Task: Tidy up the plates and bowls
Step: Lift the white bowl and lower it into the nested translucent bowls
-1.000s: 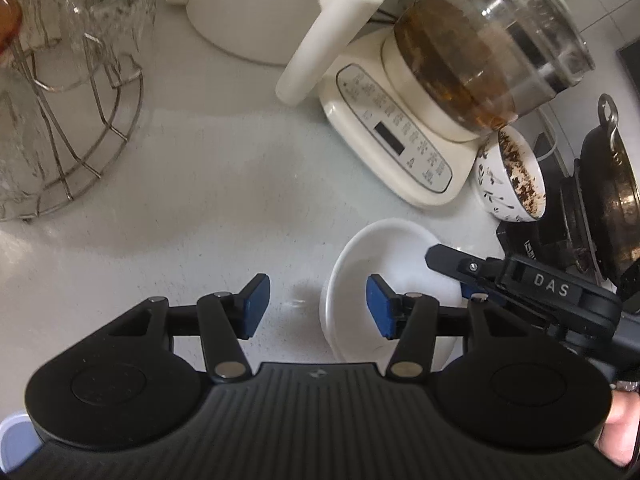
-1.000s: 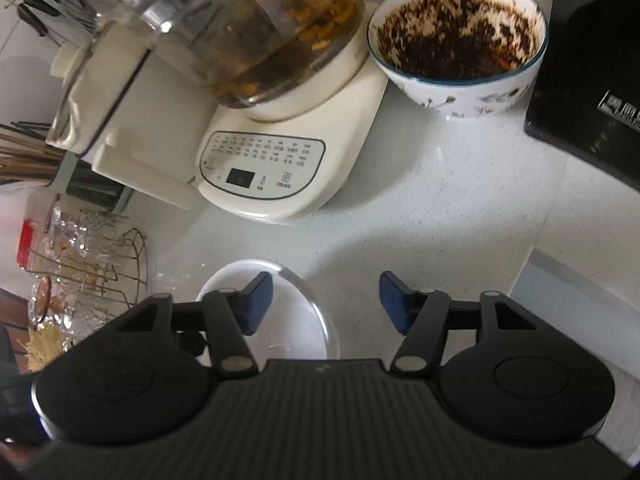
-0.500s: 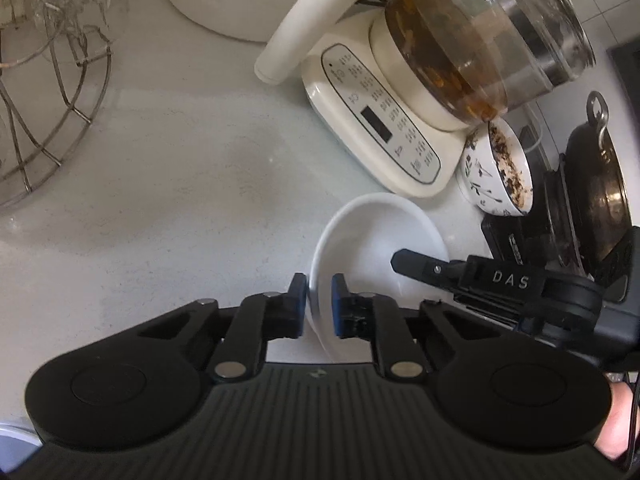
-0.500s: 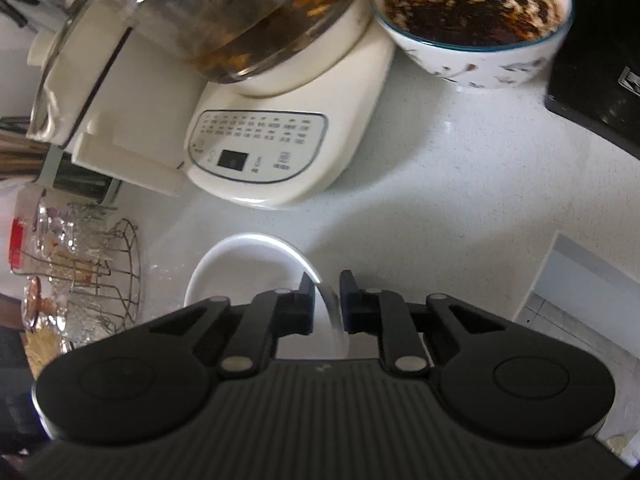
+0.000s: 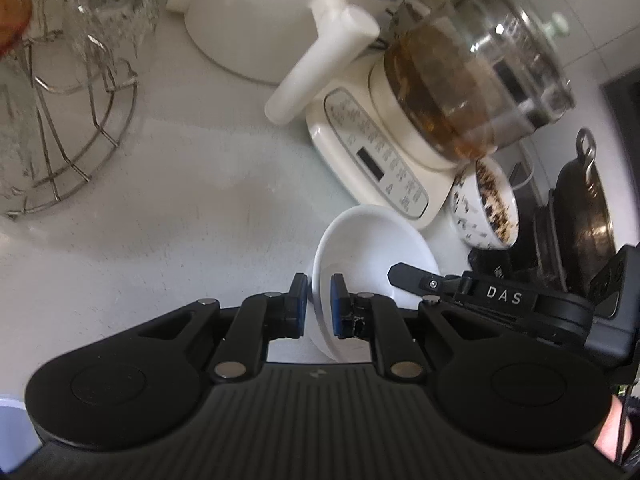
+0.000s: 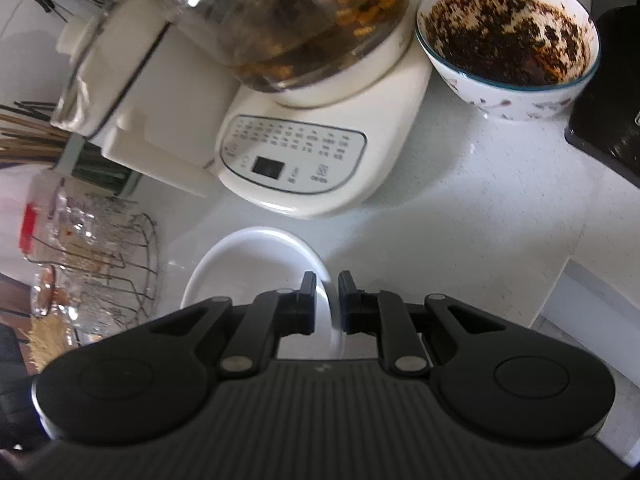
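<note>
Pale speckled stone countertop [image 6: 460,216], daylit with soft shadows. White tiled wall [image 5: 592,8] behind, at upper right. Black stove [image 6: 608,136] at the counter's right; lower white ledge [image 6: 592,292] past the edge.

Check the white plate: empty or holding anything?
Empty. The white plate shows a bare white inside in both views; each gripper pinches its rim on opposite sides.

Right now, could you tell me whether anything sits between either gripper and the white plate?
Nothing visible does. The left gripper and the right gripper are each shut on the rim of the white plate, on opposite sides. The kettle base and the dirty bowl stand beyond it, apart from the fingers.
</note>
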Demonstrator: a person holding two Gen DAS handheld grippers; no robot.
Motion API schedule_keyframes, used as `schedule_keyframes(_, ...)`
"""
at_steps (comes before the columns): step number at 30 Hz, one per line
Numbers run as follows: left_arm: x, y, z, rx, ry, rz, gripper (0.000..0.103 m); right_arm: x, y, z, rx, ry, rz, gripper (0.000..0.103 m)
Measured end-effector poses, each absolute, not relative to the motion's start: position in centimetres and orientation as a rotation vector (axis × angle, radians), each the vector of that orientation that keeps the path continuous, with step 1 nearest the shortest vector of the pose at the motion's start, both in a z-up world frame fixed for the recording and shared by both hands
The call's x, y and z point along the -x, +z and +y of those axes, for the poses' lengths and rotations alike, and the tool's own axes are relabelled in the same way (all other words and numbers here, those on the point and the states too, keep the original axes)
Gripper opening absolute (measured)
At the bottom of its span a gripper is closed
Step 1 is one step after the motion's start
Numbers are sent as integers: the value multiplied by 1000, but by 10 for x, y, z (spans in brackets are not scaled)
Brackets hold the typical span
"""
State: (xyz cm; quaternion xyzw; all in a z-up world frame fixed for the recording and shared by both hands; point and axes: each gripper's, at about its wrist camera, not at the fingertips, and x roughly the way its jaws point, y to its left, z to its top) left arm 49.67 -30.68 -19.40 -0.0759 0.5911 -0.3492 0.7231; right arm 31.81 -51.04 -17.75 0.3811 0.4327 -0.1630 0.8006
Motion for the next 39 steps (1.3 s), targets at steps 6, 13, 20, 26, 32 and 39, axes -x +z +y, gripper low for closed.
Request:
schedule_keyframes(6, -492, -174, -304, 183, -762, 1262, 14, -313, -158, -504, -785, -324, 904, 16)
schedule_keyframes(13, -480, -148, -288, 224, -757, 1218, 14, -302, -134, -501, -830, -294, 848, 17)
schedule_keyframes(20, -469, -126, -265, 247, -738, 1210, 14, -296, -108, -477, -755, -260, 818, 17)
schedule_keyframes(26, -464, -108, -241, 242, -731, 1190, 14, -294, -96, -461, -759, -228, 801, 17)
schedule_keyframes(32, -458, -96, -215, 248, -717, 1160, 14, -298, -87, -440, -738, -194, 792, 17)
schedule_keyframes(39, -455, -90, -184, 292, -689, 1128, 14, -309, -80, -418, -686, -145, 806, 17)
